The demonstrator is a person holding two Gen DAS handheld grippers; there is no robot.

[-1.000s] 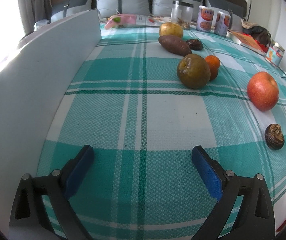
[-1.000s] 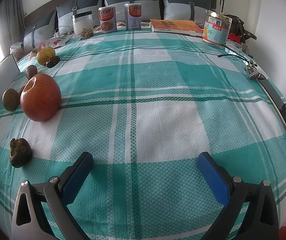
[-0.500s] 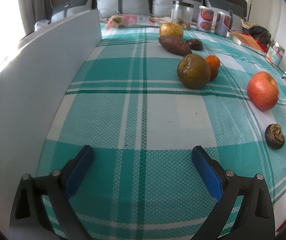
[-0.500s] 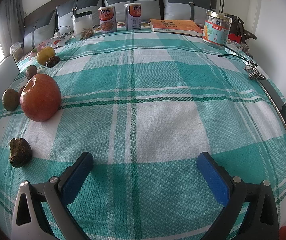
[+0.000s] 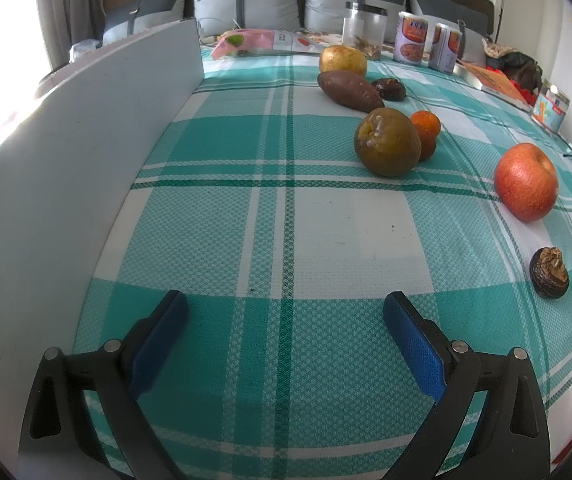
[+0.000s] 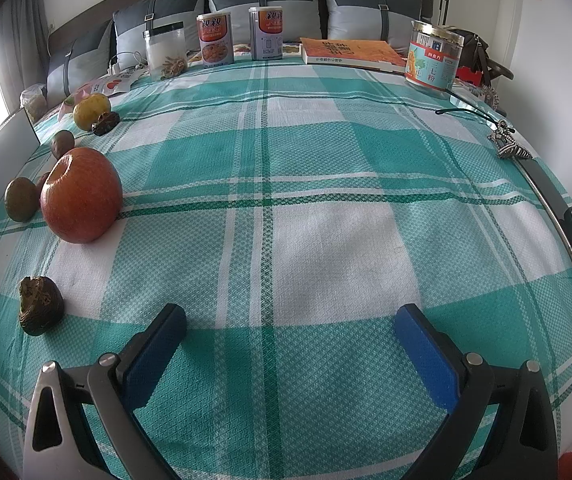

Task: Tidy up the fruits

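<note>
Hovering left tongs (image 5: 283,308) spread empty, right tongs (image 6: 290,320) likewise, apple (image 6: 81,195) untouched

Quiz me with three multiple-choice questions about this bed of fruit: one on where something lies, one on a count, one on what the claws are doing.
1. What lies nearest the right claw?
A. the dark wrinkled fruit
B. the orange book
C. the yellow fruit

2. How many printed tall cans stand side by side by the pillows?
A. one
B. two
C. four

3. What does the left claw hold?
A. the red apple
B. the sweet potato
C. nothing

Answers: 1 A, it sits just left of the claw's finger. 2 B, a pair stands there. 3 C, only plaid cloth shows between its spread fingers.
</note>
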